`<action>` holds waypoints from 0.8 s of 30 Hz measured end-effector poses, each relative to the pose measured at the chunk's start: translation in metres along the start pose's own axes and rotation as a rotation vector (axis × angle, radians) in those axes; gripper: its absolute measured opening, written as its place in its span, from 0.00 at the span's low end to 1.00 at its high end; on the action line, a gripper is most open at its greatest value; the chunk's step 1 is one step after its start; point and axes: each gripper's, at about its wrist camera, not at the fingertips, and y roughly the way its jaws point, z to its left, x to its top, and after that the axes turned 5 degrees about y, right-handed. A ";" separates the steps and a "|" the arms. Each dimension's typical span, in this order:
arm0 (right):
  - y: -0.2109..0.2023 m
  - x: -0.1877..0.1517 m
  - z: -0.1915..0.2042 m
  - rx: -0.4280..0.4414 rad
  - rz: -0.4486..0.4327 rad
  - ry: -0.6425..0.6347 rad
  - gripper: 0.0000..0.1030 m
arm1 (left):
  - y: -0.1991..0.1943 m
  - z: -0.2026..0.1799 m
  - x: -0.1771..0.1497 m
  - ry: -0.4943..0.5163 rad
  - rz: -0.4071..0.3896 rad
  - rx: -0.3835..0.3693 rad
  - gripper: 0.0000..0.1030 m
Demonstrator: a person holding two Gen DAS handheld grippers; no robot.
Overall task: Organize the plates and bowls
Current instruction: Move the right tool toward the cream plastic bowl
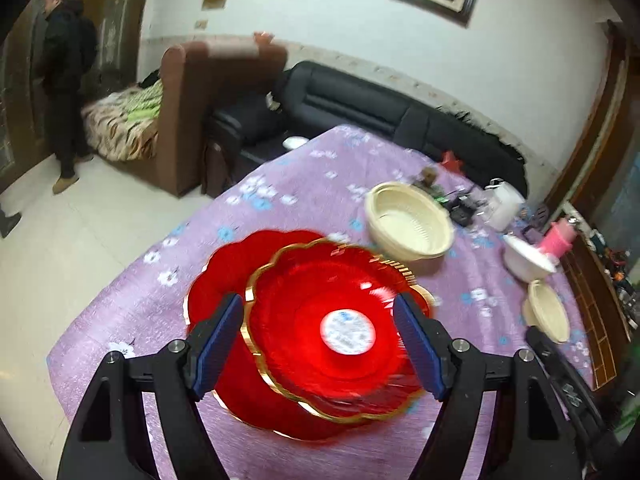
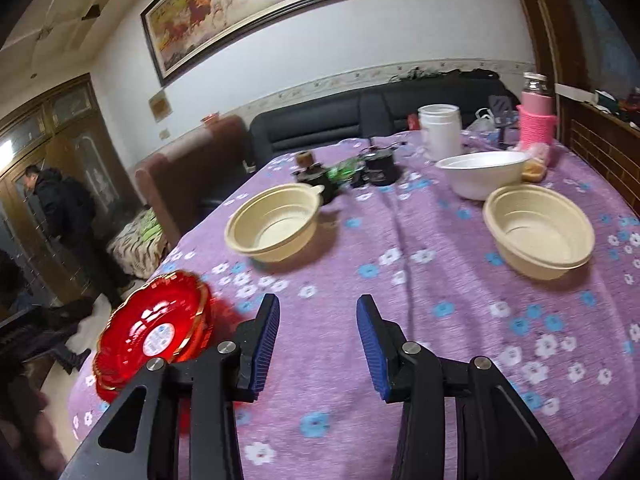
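While looking along the left gripper (image 1: pixel 320 344), note the blue ribbed pads (image 1: pixel 220 340) spread wide, one at each side of the upper red plate (image 1: pixel 344 328), pressing on nothing. Seems released and clear of it, though hard to tell how far above. Find this plate resting on the lower red plate (image 1: pixel 224 272), shifted off centre, both on the purple flowered cloth (image 1: pixel 280 184). Glossy translucent plastic, scalloped rim with a gold edge, round white sticker in the middle; probably light and slippery. Round, so no long axis to respect.

Beyond the red plates, away from the fingers, see one cream bowl (image 1: pixel 408 220); farther to the right of them a white bowl (image 1: pixel 528 258) and a second cream bowl (image 1: pixel 550 312). Matte, ribbed inside, thin-walled, likely to nest.

Turn to the right gripper (image 2: pixel 318 344): also open and empty, over bare cloth to the right of the red plates, pointing between the two cream bowls. Judge it the nearer hand for the bowls; expect next a reach forward to one rim.
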 end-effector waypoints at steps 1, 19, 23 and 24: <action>-0.001 0.002 -0.008 -0.011 -0.005 0.012 0.45 | -0.005 -0.007 0.001 0.015 -0.007 -0.018 0.75; -0.033 0.064 -0.116 -0.155 -0.145 0.130 0.51 | 0.017 -0.124 -0.021 0.244 0.129 -0.193 0.76; -0.031 0.085 -0.151 -0.173 -0.205 0.194 0.52 | 0.022 -0.126 -0.021 0.226 0.149 -0.177 0.76; -0.030 0.086 -0.160 -0.182 -0.216 0.215 0.52 | 0.023 -0.127 -0.022 0.230 0.153 -0.172 0.76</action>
